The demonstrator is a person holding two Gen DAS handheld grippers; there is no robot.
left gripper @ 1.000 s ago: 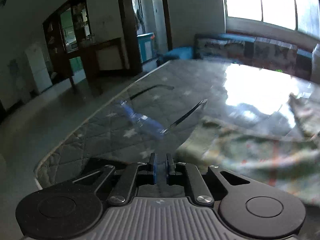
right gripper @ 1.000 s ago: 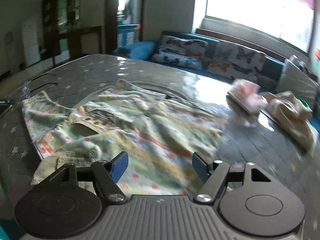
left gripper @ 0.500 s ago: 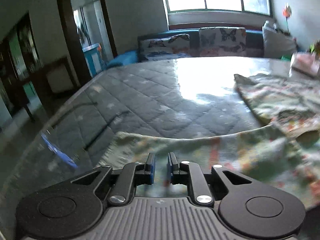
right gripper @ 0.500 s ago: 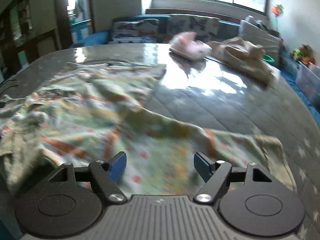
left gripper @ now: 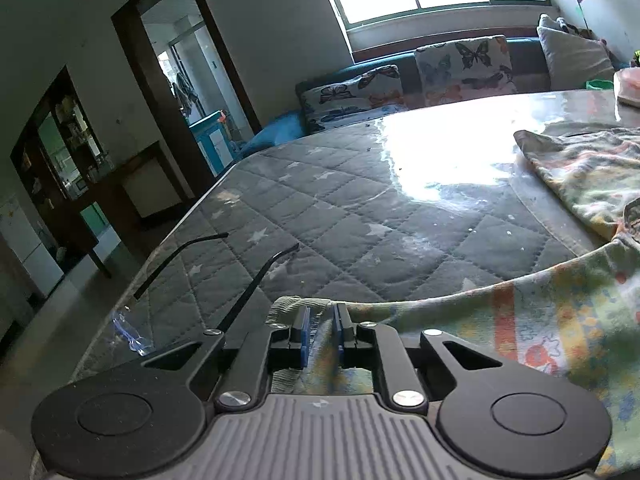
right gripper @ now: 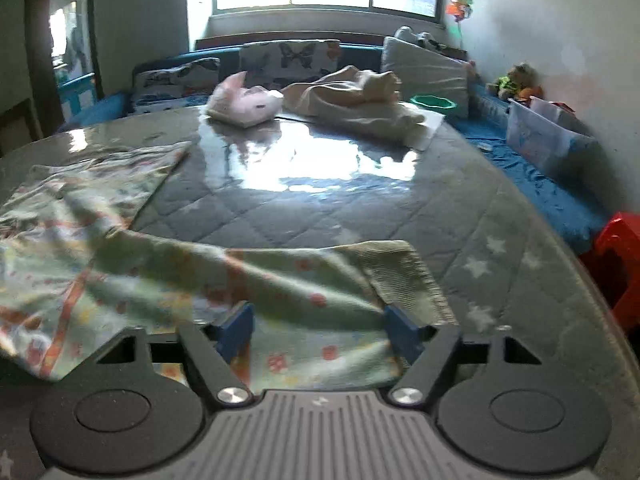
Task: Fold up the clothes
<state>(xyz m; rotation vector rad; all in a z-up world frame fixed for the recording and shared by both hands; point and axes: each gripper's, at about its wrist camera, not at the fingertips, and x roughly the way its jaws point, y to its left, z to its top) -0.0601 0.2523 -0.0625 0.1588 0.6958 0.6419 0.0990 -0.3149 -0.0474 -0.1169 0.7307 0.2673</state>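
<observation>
1. Left wrist view: the left gripper (left gripper: 320,330) is nearly closed, its blue pads pinching the ribbed cuff of a printed garment (left gripper: 540,328). Its jaws eased slightly narrower in the last half second, with cloth between them.
2. The garment is pale green with orange, red and yellow prints. It lies rumpled on a grey quilted mattress (left gripper: 360,208) with white stars under a shiny clear cover.
3. Right wrist view: the right gripper (right gripper: 320,330) stands wide, its jaws having just narrowed a little. The garment (right gripper: 168,280) lies between and under them; whether the pads press it I cannot tell.
4. A ribbed olive cuff (right gripper: 404,276) lies beside the right finger.
5. A pink garment (right gripper: 244,104) and a cream garment (right gripper: 360,100) sit at the far edge.
</observation>
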